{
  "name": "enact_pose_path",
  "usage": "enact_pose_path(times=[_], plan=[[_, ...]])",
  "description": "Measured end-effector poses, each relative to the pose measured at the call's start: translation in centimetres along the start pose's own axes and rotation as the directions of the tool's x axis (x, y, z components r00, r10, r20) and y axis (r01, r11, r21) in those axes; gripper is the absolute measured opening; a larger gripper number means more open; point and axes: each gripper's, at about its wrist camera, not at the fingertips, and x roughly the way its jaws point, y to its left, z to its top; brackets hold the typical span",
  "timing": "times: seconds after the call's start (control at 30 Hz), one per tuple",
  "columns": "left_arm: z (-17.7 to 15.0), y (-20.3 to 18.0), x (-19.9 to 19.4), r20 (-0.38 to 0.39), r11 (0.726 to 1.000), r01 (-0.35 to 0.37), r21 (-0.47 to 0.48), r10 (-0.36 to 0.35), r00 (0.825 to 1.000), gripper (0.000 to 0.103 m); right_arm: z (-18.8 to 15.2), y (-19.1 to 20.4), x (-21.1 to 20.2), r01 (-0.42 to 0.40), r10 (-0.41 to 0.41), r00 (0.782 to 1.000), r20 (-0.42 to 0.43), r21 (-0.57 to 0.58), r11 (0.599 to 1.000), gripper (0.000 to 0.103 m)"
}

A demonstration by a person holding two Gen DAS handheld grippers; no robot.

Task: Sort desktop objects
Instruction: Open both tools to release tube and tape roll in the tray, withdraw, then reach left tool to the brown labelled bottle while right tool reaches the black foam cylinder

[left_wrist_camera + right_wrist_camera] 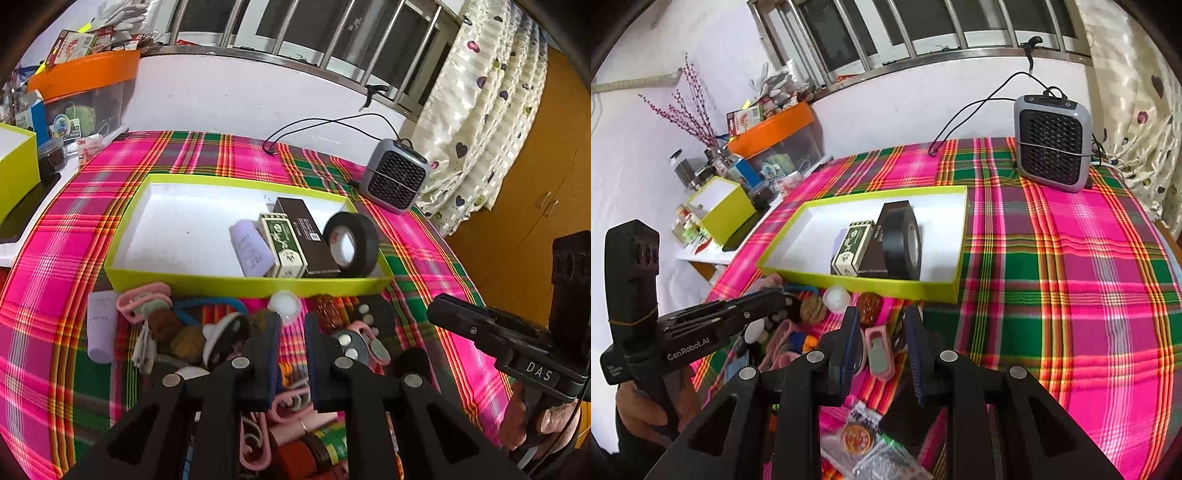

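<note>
The lavender tube [250, 248] is seemingly hidden behind the green carton [851, 248] in the right wrist view.

- Setting: a room in a home.
- Worktop [1071, 258] covered with a pink and green plaid cloth [55, 258].
- Window with metal bars [332, 33] above a white wall; cream curtain with heart print [491, 110] beside it.
- Small grey fan unit [1052, 144] with its cable on the worktop.
- Wooden cupboard doors [535, 221] to one side.
- Side shelf [713, 254] crowded with an orange-lidded bin [775, 125], jars, packets and dried twigs [690, 103].
</note>
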Motion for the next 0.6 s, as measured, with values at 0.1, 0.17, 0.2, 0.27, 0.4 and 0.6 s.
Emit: enact_pose_path(times=[0.1, 0.17, 0.2, 0.27, 0.4, 0.6], plan=[[-0.7, -0.3, -0.3, -0.001, 1.0, -0.001, 0.005, 0.001, 1.0, 0.013, -0.6, 0.1, -0.3, -0.002, 0.002, 1.0, -0.005, -0.002, 1.0, 0.027], [-0.9, -0.6, -0.4, -0.003, 1.0, -0.001, 0.008, 0.001, 1.0, 0.013, -0.9, 0.2, -0.5, -0.002, 0.002, 1.0, -0.007, -0.006, 1.0, 0.028], [-1.1, -0.7, -0.5, -0.004, 1.0, -0.001, 0.01, 0.001, 1.0, 0.013, -1.1, 0.3, -0.5, -0.004, 0.004, 1.0, -0.009, -0.008, 1.0, 0.03], [-1.4, -0.9, -0.8, -0.005, 1.0, -0.005, 0.018, 0.005, 1.0, 0.013, -1.5, 0.4, -0.7, -0.008, 0.008, 1.0, -0.012, -0.01, 1.0, 0.033], [-2.3, -1.1, -1.5, -0.001, 1.0, -0.012, 0.023, 0.012, 1.0, 0.013, -2.2, 0.6, -1.1, -0.013, 0.013, 1.0, -0.018, -0.02, 1.0, 0.034], [-3.5, -1.2, -2.2, -0.006, 0.999, -0.018, 0.03, 0.018, 1.0, 0.013, -3.6, 0.6, -1.6, -0.016, 0.015, 0.999, -0.032, -0.03, 0.999, 0.035]])
